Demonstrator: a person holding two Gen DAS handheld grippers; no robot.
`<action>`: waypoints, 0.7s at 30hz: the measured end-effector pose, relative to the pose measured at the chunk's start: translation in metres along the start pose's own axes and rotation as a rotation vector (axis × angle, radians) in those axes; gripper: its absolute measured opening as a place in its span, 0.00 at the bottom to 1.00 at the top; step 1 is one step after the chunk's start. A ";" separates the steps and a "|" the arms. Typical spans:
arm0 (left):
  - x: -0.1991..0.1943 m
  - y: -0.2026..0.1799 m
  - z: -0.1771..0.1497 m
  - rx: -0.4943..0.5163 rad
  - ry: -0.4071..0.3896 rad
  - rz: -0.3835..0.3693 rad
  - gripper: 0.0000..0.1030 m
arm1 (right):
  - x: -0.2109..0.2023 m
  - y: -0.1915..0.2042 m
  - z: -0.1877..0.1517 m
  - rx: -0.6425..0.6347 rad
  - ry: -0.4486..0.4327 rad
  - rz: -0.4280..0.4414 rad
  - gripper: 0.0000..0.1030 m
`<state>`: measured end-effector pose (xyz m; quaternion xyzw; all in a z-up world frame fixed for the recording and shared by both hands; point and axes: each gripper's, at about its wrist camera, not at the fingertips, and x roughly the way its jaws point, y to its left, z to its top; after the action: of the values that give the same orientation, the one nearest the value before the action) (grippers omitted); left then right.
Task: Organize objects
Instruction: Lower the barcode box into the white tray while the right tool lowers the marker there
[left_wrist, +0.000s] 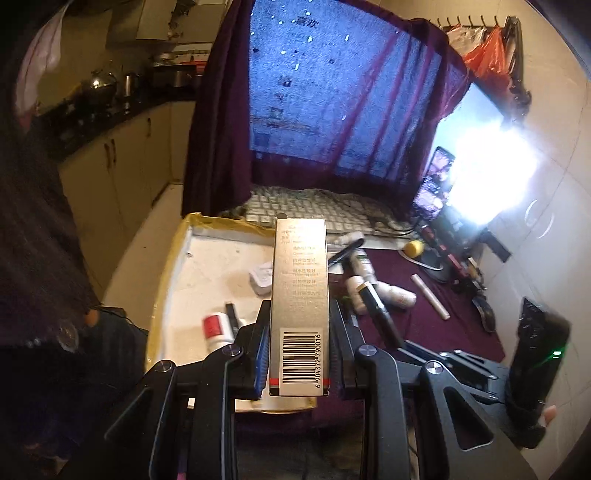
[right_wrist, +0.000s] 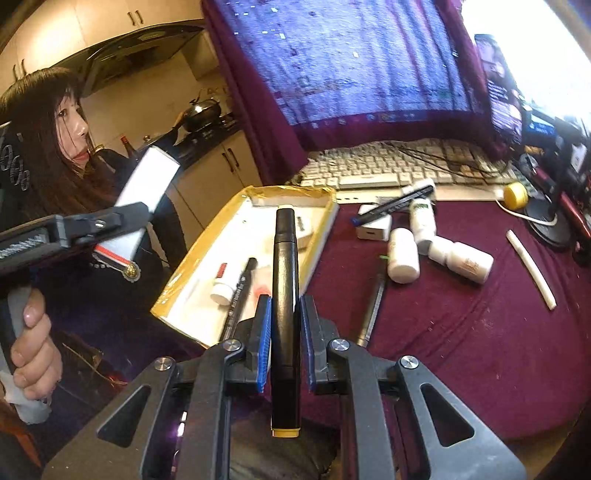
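My left gripper (left_wrist: 297, 325) is shut on a long silver carton (left_wrist: 299, 280) with a barcode, held above the white tray (left_wrist: 218, 258). It shows in the right wrist view (right_wrist: 110, 218) at the left, with the carton (right_wrist: 147, 184) raised in the air. My right gripper (right_wrist: 286, 306) is shut on a black marker (right_wrist: 284, 295) with a yellow end, held over the tray's near right edge (right_wrist: 317, 236). The marker also shows in the left wrist view (left_wrist: 376, 302). The tray holds a red-labelled bottle (left_wrist: 216, 326), a black pen (right_wrist: 240, 288) and a small white box (left_wrist: 262, 277).
On the maroon cloth (right_wrist: 461, 325) lie three white bottles (right_wrist: 404, 254), a dark pen (right_wrist: 395, 203) over a white charger (right_wrist: 373, 225), a white stick (right_wrist: 532, 267) and a yellow cap (right_wrist: 515, 195). A keyboard (right_wrist: 406, 166) and a cloth-draped monitor (left_wrist: 325, 99) stand behind. The person is at the left.
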<state>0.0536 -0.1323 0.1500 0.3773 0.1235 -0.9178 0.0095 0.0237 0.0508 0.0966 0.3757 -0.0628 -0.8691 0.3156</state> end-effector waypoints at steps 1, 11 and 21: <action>0.005 0.003 0.001 -0.002 0.011 0.007 0.22 | 0.004 0.004 0.003 -0.006 0.003 0.006 0.12; 0.089 0.053 0.009 -0.051 0.150 0.066 0.22 | 0.085 0.019 0.020 -0.044 0.123 0.037 0.12; 0.148 0.090 0.030 -0.142 0.210 0.078 0.22 | 0.149 0.009 0.038 -0.058 0.211 0.039 0.12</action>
<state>-0.0628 -0.2149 0.0477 0.4744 0.1735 -0.8610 0.0590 -0.0757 -0.0498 0.0353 0.4545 -0.0114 -0.8200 0.3478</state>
